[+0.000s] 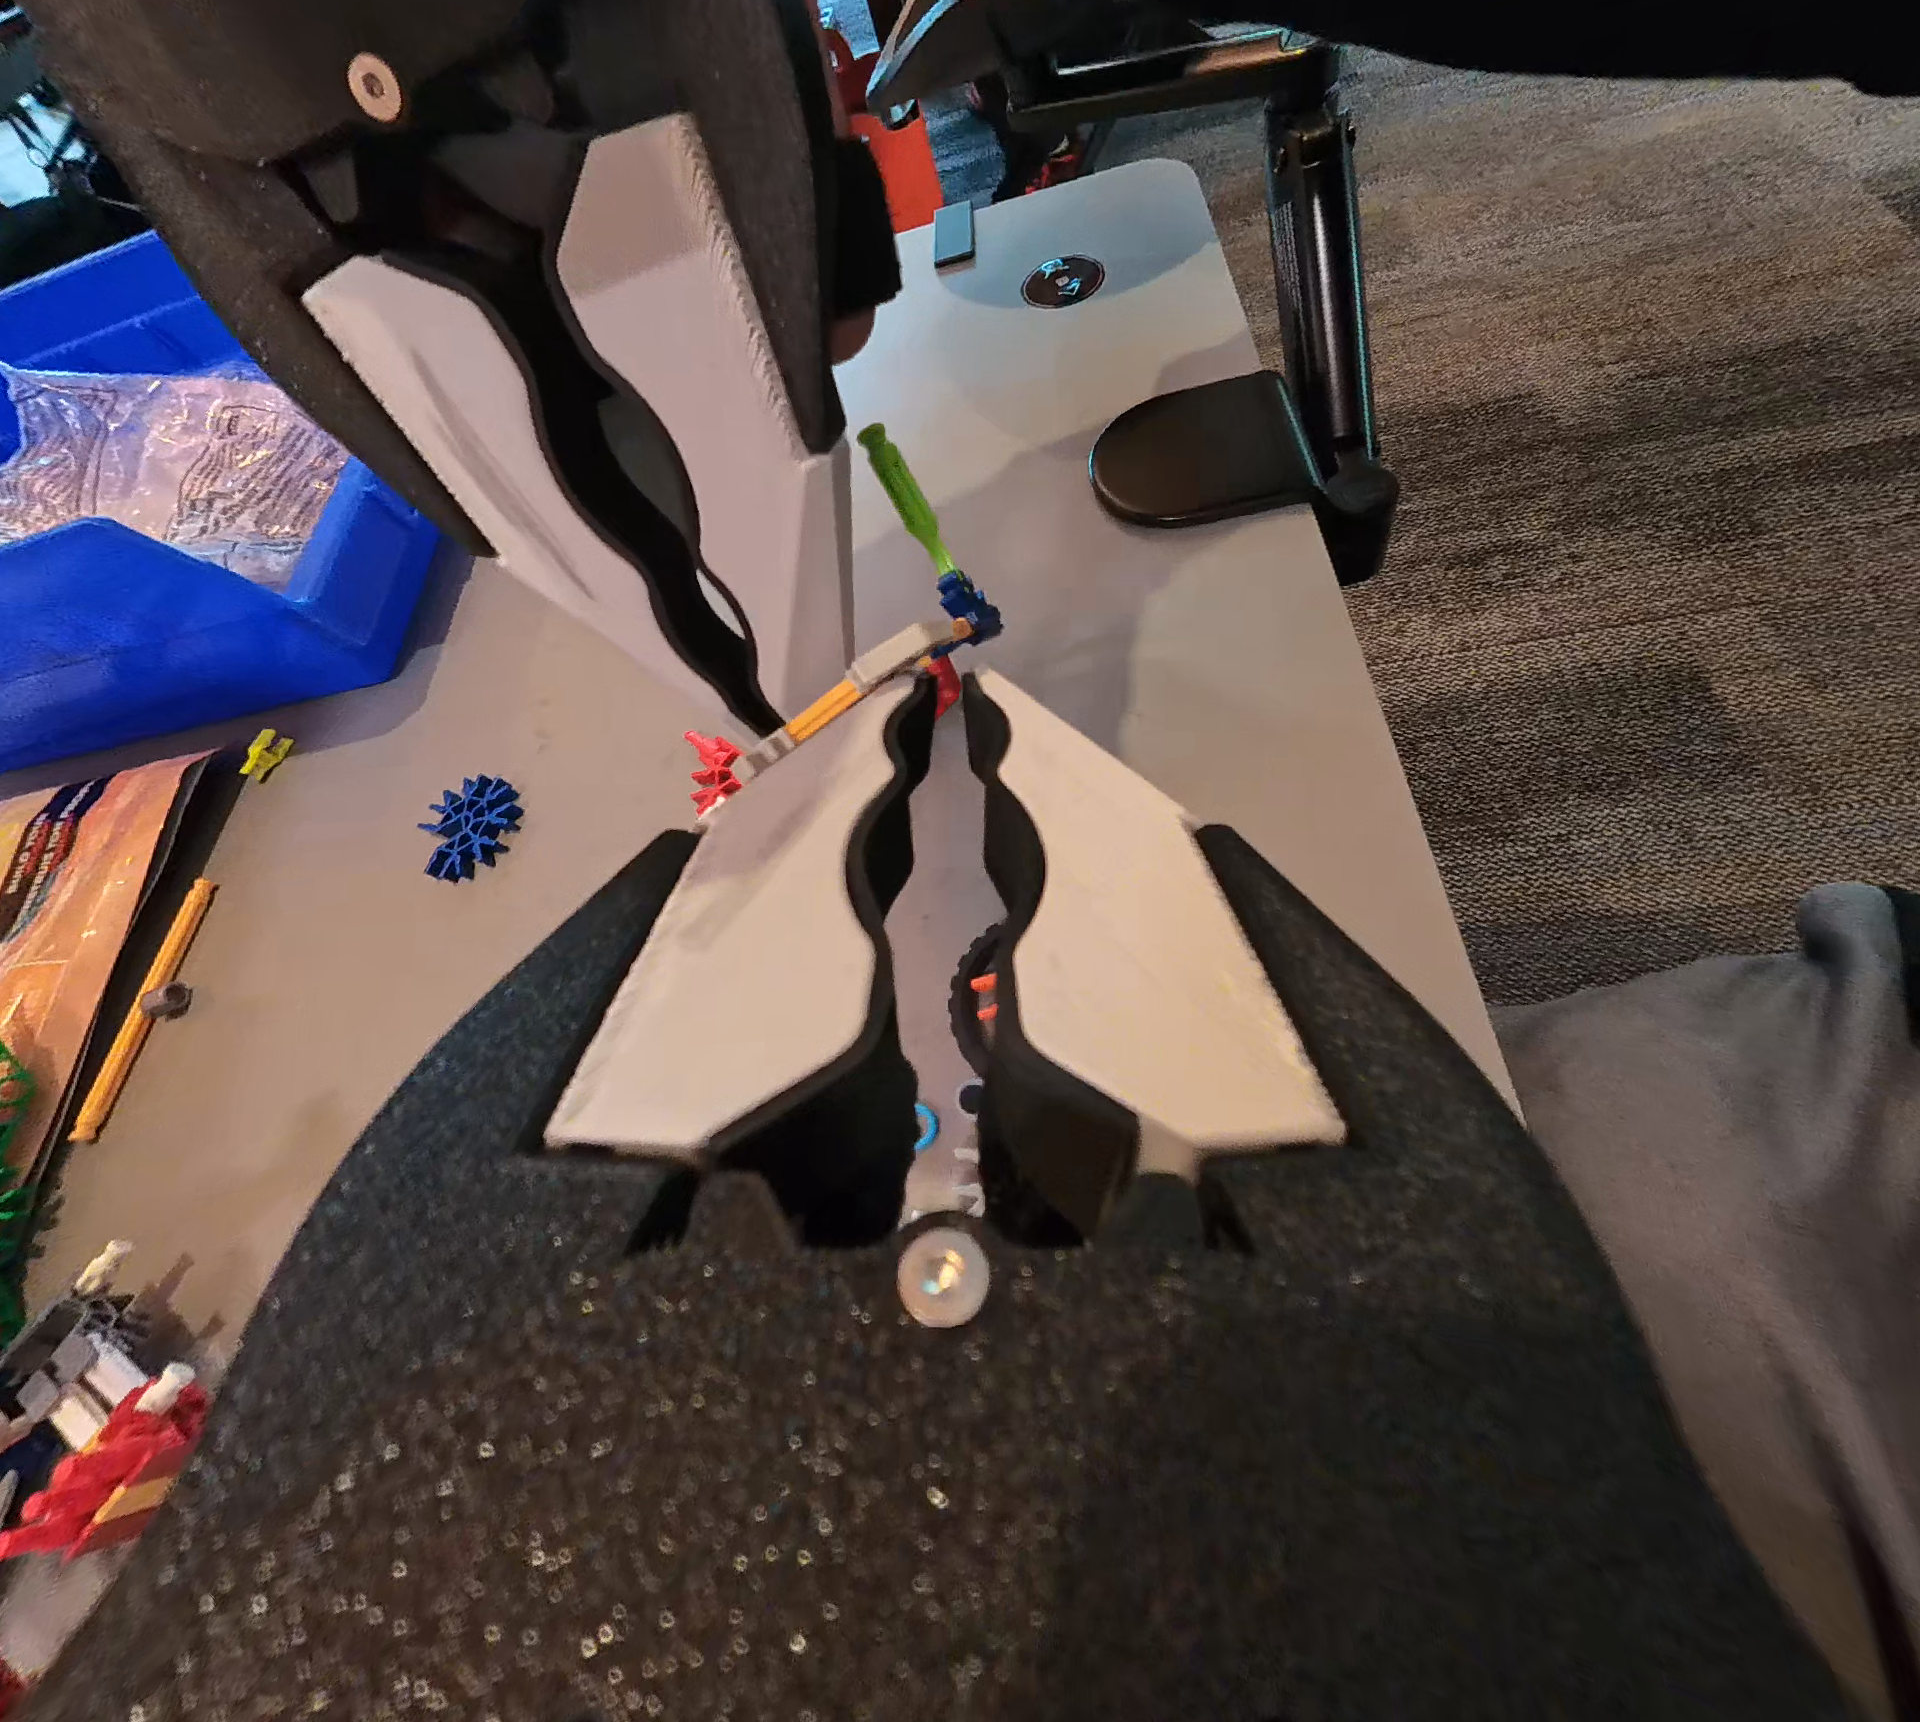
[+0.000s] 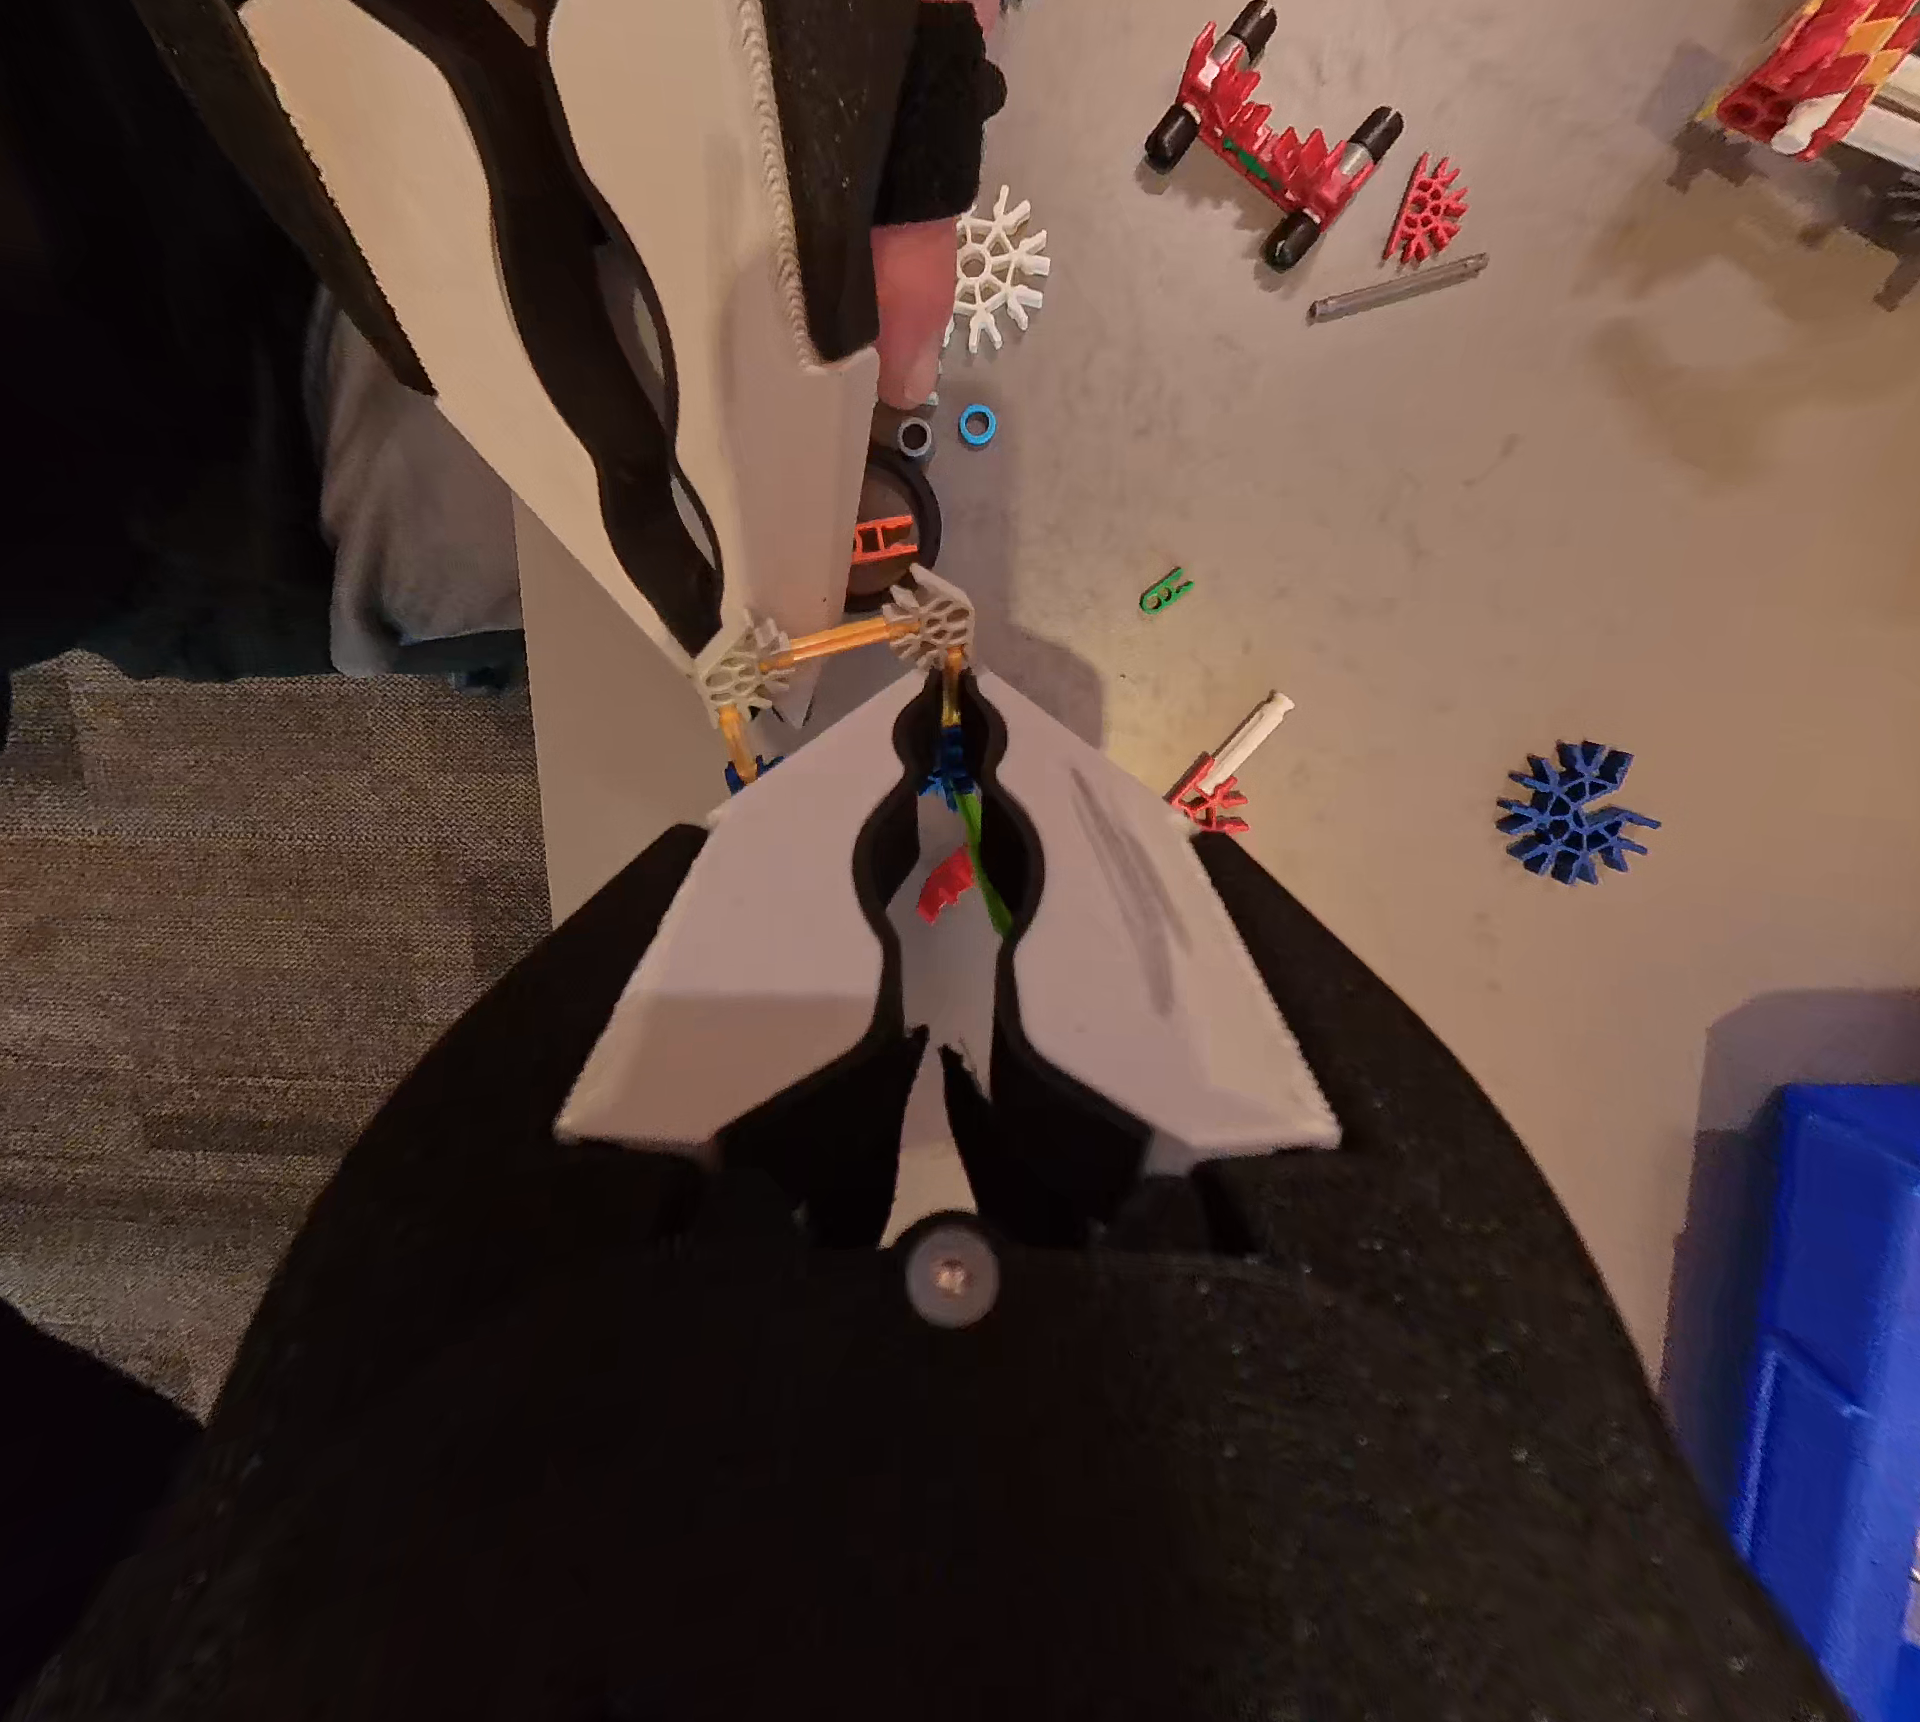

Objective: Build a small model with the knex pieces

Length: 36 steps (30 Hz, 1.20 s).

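A small toy assembly of grey connectors (image 2: pixel 932 623), yellow rods (image 2: pixel 831 636), a blue connector (image 1: pixel 968 614) and a green rod (image 1: pixel 902 493) hangs just above the grey table (image 1: pixel 1122 696). My left gripper (image 1: pixel 940 685) is shut on one end of it; in the right wrist view it (image 2: pixel 769 696) pinches a grey connector (image 2: pixel 740 673). My right gripper (image 2: pixel 948 685) is shut on a yellow rod below the other grey connector. It enters the left wrist view (image 1: pixel 769 722) from the upper left. The fingertips nearly meet.
A blue bin (image 1: pixel 156 612) stands at the table's far side, also seen in the right wrist view (image 2: pixel 1839 1360). Loose pieces lie about: a blue snowflake connector (image 2: pixel 1574 810), a white one (image 2: pixel 997 264), a red wheeled build (image 2: pixel 1273 134), a tyre (image 2: pixel 899 519). A black clamp foot (image 1: pixel 1195 451) sits by the table edge over carpet. Both grippers' tips are close together, under 4 cm apart.
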Motion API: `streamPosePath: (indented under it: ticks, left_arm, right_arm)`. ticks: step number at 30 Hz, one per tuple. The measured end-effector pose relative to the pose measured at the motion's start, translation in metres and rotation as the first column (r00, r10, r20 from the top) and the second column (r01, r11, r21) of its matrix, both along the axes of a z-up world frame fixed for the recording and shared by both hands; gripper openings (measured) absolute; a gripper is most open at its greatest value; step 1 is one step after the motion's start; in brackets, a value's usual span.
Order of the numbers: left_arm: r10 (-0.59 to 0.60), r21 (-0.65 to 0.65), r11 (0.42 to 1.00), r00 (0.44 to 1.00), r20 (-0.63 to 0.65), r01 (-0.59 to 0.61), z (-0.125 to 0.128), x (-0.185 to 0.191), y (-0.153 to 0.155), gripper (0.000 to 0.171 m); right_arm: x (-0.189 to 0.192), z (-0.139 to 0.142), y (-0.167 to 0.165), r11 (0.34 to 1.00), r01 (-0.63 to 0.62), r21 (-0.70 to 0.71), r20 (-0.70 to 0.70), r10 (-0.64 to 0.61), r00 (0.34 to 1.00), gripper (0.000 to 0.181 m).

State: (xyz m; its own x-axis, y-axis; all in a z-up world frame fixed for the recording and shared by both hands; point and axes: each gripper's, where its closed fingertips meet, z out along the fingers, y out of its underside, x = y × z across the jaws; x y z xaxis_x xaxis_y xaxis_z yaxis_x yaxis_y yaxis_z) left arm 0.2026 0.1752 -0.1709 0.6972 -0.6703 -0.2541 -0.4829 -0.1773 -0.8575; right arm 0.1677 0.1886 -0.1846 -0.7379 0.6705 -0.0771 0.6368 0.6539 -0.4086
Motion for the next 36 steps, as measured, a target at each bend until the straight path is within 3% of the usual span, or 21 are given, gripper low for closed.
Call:
streamPosePath:
  ticks: [7, 11, 15, 18, 20, 23, 30, 36]
  left_arm:
    - [0.037, 0.056, 0.998, 0.999, -0.035, -0.035, 0.010, -0.012, -0.006, 0.012]
    - [0.101, 0.200, 0.977, 0.989, -0.106, -0.078, 0.026, -0.032, -0.002, 0.015]
    - [0.039, 0.295, 0.955, 0.968, -0.248, 0.037, 0.029, -0.023, -0.003, 0.026]
    - [0.044, 0.374, 0.919, 0.907, -0.419, 0.128, 0.029, -0.017, 0.000, 0.032]
    - [0.034, 0.405, 0.892, 0.863, -0.504, 0.201, 0.028, -0.011, 0.000, 0.029]
    - [0.073, 0.424, 0.878, 0.815, -0.575, 0.221, 0.024, -0.011, 0.006, 0.017]
    - [0.097, 0.444, 0.869, 0.804, -0.587, 0.219, 0.025, -0.009, 0.009, 0.006]
    - [0.128, 0.429, 0.886, 0.796, -0.592, 0.177, 0.027, -0.013, 0.017, 0.000]
  right_arm:
    - [0.000, 0.001, -0.001, 0.997, 0.007, -0.077, -0.064, -0.012, 0.998, 0.002]
    - [0.001, 0.007, -0.008, 0.976, -0.003, -0.217, -0.112, -0.022, 0.993, 0.002]
    - [0.001, 0.012, -0.014, 0.952, -0.016, -0.307, -0.131, -0.025, 0.991, 0.002]
    - [0.004, 0.012, -0.018, 0.942, -0.033, -0.333, -0.123, -0.009, 0.992, 0.002]
    - [0.004, 0.013, -0.021, 0.933, -0.039, -0.357, -0.123, -0.006, 0.992, 0.002]
    - [0.004, 0.011, -0.021, 0.927, -0.034, -0.374, -0.114, -0.010, 0.993, 0.002]
    - [0.001, 0.012, -0.016, 0.883, 0.017, -0.470, -0.121, -0.083, 0.989, 0.004]
    - [-0.004, 0.015, 0.008, 0.871, 0.149, -0.468, -0.163, -0.250, 0.954, 0.024]
